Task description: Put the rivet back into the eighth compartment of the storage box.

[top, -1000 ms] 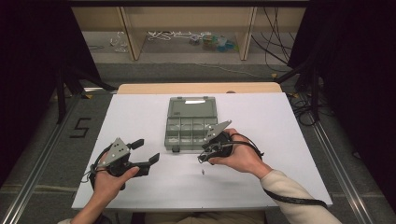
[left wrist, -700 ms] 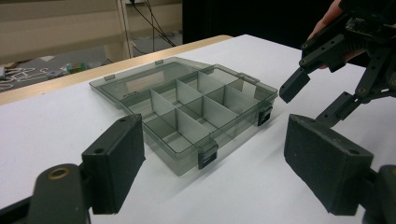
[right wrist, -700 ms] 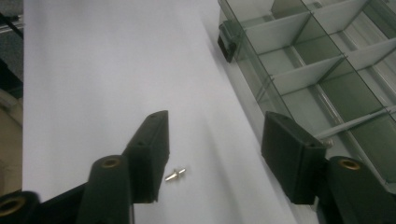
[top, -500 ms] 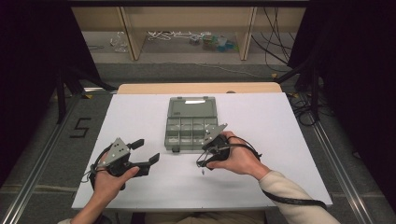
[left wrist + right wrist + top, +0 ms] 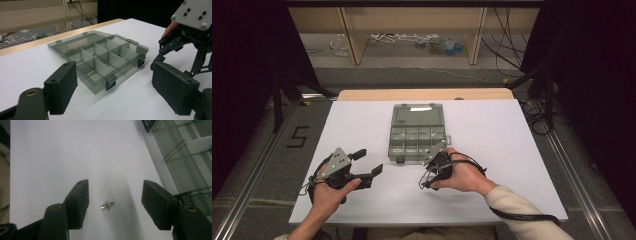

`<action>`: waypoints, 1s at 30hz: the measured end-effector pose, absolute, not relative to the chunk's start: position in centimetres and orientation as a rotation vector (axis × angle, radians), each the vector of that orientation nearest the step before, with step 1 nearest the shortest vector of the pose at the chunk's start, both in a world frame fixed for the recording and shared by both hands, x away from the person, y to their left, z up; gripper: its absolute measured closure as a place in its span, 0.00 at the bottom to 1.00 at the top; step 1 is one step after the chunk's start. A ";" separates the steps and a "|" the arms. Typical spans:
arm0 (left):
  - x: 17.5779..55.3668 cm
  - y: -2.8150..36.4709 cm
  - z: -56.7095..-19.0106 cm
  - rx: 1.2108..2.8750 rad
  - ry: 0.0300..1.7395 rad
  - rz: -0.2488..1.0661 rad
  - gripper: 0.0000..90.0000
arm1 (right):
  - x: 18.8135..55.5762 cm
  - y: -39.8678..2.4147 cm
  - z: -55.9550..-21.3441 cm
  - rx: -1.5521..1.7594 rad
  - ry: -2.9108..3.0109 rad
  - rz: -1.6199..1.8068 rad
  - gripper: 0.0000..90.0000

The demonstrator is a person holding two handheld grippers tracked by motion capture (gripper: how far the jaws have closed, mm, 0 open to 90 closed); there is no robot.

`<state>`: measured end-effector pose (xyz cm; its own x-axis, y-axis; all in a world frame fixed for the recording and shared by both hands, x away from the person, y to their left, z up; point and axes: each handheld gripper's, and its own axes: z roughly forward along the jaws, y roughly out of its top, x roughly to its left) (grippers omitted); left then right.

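the right gripper view looks down between its own widely parted jaws at a small metal screw (image 5: 107,205) lying on the white table (image 5: 50,150), untouched, with the jaws having just been opening; in the high view the right gripper (image 5: 427,181) points down at the table just in front of the open grey compartment box (image 5: 416,137), and the screw is too small to make out there. the left gripper view shows the box's bare compartments and front latches between its own wide, unloaded jaws, with the right gripper beyond; the high view places the left gripper (image 5: 368,161) well left of the box.
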<state>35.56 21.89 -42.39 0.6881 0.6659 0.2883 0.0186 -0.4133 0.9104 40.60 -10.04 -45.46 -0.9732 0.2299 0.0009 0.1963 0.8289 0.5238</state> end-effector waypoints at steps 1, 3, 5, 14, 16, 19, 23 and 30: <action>35.5 21.9 -42.3 1.886 0.541 0.796 0.22 | 40.5 -10.0 -45.6 0.339 2.952 0.823 0.46; 35.5 21.9 -42.3 1.884 0.541 0.793 0.22 | 40.4 -9.9 -45.8 0.330 2.962 0.807 0.48; 35.5 21.9 -42.3 1.883 0.541 0.794 0.22 | 40.3 -9.8 -46.0 0.334 2.971 0.787 0.49; 35.6 21.9 -42.4 1.874 0.533 0.793 0.22 | 40.2 -9.6 -46.6 0.317 2.988 0.752 0.53; 35.6 21.9 -42.4 1.873 0.533 0.792 0.22 | 40.2 -9.6 -46.7 0.311 2.991 0.754 0.53; 35.6 21.9 -42.4 1.873 0.533 0.792 0.22 | 40.1 -9.5 -46.8 0.320 2.987 0.750 0.54; 35.6 21.9 -42.4 1.873 0.534 0.791 0.22 | 40.2 -9.5 -46.9 0.310 2.991 0.747 0.56; 35.6 21.8 -42.4 1.873 0.533 0.792 0.22 | 40.3 -9.4 -47.0 0.285 2.995 0.741 0.59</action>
<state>35.59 21.83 -42.42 0.6895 0.6651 0.2868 0.0157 -0.4096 0.9121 40.28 -9.45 -47.00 -0.9822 0.1880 0.0019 0.1671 0.8686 0.4664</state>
